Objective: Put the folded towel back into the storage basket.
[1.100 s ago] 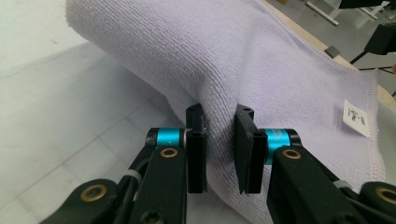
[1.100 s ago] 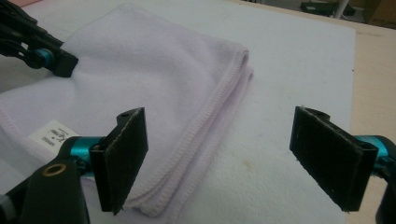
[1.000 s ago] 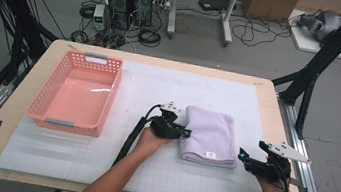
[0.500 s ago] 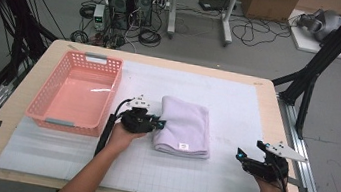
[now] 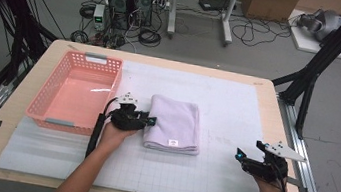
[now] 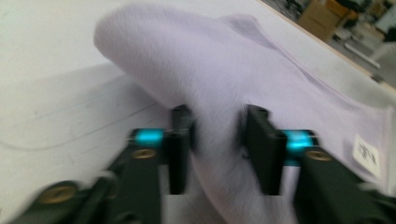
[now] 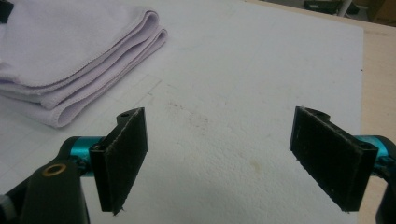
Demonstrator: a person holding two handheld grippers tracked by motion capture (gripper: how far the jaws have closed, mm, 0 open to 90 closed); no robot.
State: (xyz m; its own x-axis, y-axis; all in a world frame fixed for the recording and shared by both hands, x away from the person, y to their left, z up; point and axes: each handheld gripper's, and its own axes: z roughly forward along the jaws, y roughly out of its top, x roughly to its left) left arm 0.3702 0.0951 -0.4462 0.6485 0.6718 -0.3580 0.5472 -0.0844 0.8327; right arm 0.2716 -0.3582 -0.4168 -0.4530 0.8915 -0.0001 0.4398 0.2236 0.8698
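My left hand-held gripper (image 5: 151, 120) has just been opening off the folded towel (image 5: 175, 125) beside the basket (image 5: 76, 94); right hand-held gripper (image 5: 239, 156) released, basketing undone.

– What colours do we see on the folded towel (image 5: 174, 125)?
– We see pale lilac, with a small white label near one corner
– And the basket (image 5: 40, 108) beside it?
– We find it salmon pink, with grey handles at both ends
– The left gripper (image 6: 217, 149) and right gripper (image 7: 233, 158)?
– We see both black, with turquoise bands behind the pads and brass-coloured screws
– And the surface?
– We see a white mat (image 5: 238, 105) ruled with a faint grid, lying on a light wooden table (image 5: 269, 95)
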